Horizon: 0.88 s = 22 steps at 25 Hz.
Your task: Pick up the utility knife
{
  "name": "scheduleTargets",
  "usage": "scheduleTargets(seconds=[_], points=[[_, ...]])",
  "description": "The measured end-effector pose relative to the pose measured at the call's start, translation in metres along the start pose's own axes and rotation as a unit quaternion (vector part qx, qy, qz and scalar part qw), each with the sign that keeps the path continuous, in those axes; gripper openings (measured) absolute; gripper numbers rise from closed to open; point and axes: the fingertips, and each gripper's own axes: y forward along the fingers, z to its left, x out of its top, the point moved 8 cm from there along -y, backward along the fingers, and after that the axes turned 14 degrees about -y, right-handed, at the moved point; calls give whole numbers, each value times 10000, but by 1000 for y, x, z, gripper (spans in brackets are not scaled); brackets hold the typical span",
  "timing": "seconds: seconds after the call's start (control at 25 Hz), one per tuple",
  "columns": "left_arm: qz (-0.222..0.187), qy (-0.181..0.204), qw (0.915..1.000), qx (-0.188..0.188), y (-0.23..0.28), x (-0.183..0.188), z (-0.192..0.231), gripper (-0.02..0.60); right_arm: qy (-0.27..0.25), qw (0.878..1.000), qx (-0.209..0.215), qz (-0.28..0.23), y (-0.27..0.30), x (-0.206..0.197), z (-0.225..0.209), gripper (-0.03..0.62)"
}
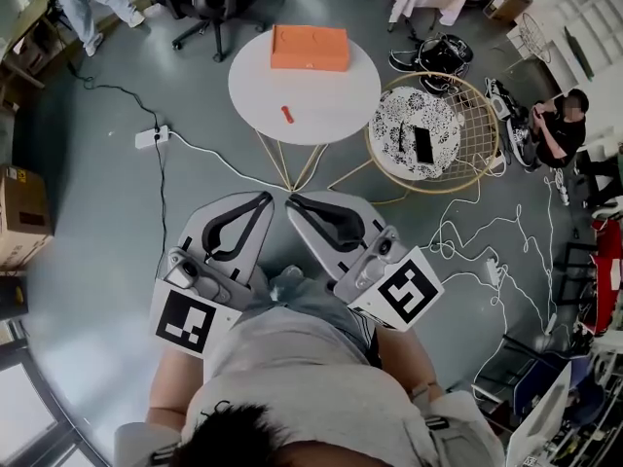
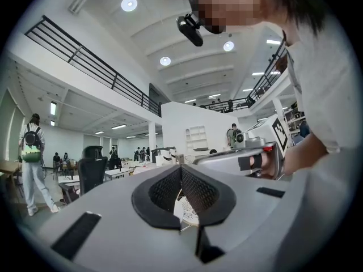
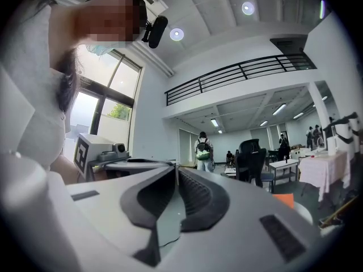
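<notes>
White table (image 1: 336,115) held the utility knife (image 1: 286,114), well apart from your closed, empty fingers (image 1: 255,214); only head view caught it.

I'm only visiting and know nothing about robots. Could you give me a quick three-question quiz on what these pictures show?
1. True or false: the left tongs and the right tongs are both shut and empty.
2. What shares the white round table with the small red knife? A) orange box B) laptop C) cup
3. Where does the black phone lie?
Key: 1 true; 2 A; 3 on the patterned table, right of the white one.
</notes>
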Motion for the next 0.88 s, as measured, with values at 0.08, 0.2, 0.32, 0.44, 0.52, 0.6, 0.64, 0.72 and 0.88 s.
scheduleTargets(seconds=[0.08,0.2,0.32,0.44,0.52,0.6,0.64,0.72,0.88], points=[[13,-22,10000,16,1,-1,3,11,49,10000,-4,1,2,-2,-2,14],[-11,-38,10000,14,5,0,12,11,117,9999,-31,-4,8,-4,-7,14],[-42,-92,9999,-51,11,1,23,11,100,9999,-98,61,16,-7,-12,14],[20,-105,9998,-189,19,1,39,11,138,9996,-223,119,27,-10,-19,14],[39,-113,9995,-281,23,3,50,11,150,9993,-316,157,36,-11,-24,14],[49,-129,9992,-369,28,5,63,11,149,9989,-408,187,46,-12,-29,14],[58,-136,9990,-418,31,7,70,11,153,9986,-458,199,51,-12,-32,14],[83,-133,9985,-529,36,9,87,11,172,9979,-572,231,65,-14,-39,14],[162,-127,9969,-754,48,15,123,11,206,9962,-785,305,95,-19,-53,15]])
